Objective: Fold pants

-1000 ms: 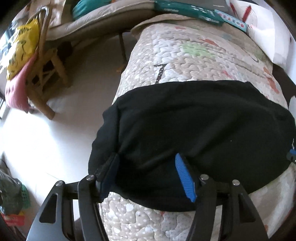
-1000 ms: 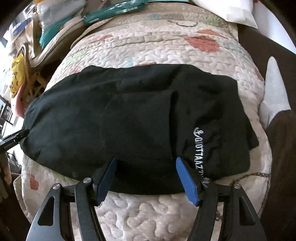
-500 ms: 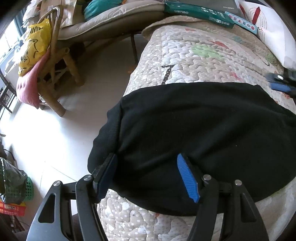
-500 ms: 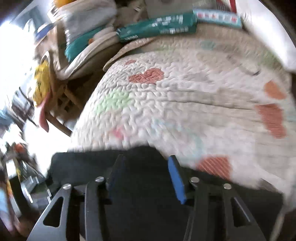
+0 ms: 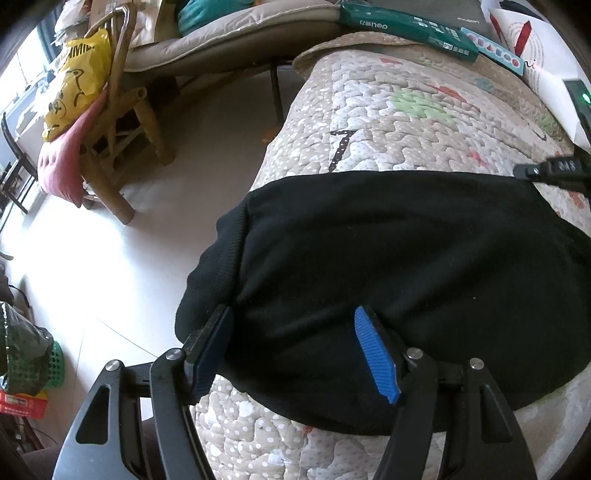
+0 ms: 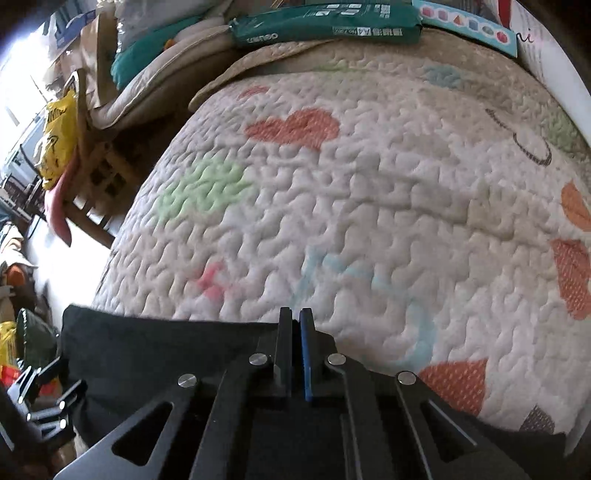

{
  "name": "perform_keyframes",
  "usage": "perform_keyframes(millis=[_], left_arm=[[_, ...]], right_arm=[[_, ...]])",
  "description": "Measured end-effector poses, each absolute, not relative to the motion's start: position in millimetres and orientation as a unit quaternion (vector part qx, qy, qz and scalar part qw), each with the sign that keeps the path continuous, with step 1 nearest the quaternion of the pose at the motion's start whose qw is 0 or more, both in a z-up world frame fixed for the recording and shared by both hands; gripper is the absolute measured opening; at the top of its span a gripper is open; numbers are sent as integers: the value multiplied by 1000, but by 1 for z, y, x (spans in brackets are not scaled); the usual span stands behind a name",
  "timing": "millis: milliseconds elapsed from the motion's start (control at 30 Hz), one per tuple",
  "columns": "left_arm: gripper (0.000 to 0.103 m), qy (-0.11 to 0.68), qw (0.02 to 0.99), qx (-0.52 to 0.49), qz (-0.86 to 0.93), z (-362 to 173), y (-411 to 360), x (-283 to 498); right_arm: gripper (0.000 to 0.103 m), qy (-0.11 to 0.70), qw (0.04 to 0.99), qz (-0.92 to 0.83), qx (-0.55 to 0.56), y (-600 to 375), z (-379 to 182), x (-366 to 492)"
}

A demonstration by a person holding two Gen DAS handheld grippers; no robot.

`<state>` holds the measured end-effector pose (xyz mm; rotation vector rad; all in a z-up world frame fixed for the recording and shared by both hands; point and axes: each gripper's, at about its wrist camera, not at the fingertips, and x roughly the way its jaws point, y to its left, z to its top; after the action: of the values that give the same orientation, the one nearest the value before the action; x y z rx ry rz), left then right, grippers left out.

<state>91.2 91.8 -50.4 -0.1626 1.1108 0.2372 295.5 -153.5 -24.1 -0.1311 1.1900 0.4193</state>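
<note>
The black pants point(image 5: 406, 266) lie folded across a quilted bed cover point(image 5: 406, 122), their ribbed end hanging over the bed's left edge. My left gripper point(image 5: 291, 350) is open over the near edge of the pants, one finger on each side of a fabric ridge. My right gripper point(image 6: 295, 325) is shut at the far edge of the pants point(image 6: 155, 350); whether fabric is pinched between its pads is hidden. The right gripper also shows in the left wrist view point(image 5: 550, 171) at the far right edge of the pants.
Green packs point(image 5: 406, 26) and a colourful box point(image 6: 465, 26) lie at the head of the bed. A wooden chair point(image 5: 114, 122) with a yellow bag point(image 5: 77, 88) stands on the floor to the left. A green basket point(image 5: 33, 354) sits low left.
My right gripper moved from the near edge of the pants to the far edge and closed. My left gripper stayed open at the near edge.
</note>
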Motion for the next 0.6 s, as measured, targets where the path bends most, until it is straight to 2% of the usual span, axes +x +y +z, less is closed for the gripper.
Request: perform_keyframes(millis=[167,367,400,467,500,533,600], left_arm=[[69,527,838,-81,114,-50,93,92],[68,522,840,-101,105,-43,97,92],[68,514,844,-118,100,-39,101,90],[68,479,857,-151,116,-26,117,78],[68,460,862,-161,139,-20,129,71],[68,448,863,-170,162,-17,139,65],[68,431,847,-216,225,-16,171,49]], right_arm=[[0,551,813,165,-88,-144,-32,317],[6,521,841,128,-77,-162,-7,319],[11,516,843,130,-77,-164,0,313],[32,509,846,138,-77,-167,10,300],[55,506,847,143,-76,-166,13,294],[68,499,850,150,-77,-165,18,285],[68,490,850,173,-85,-150,24,270]])
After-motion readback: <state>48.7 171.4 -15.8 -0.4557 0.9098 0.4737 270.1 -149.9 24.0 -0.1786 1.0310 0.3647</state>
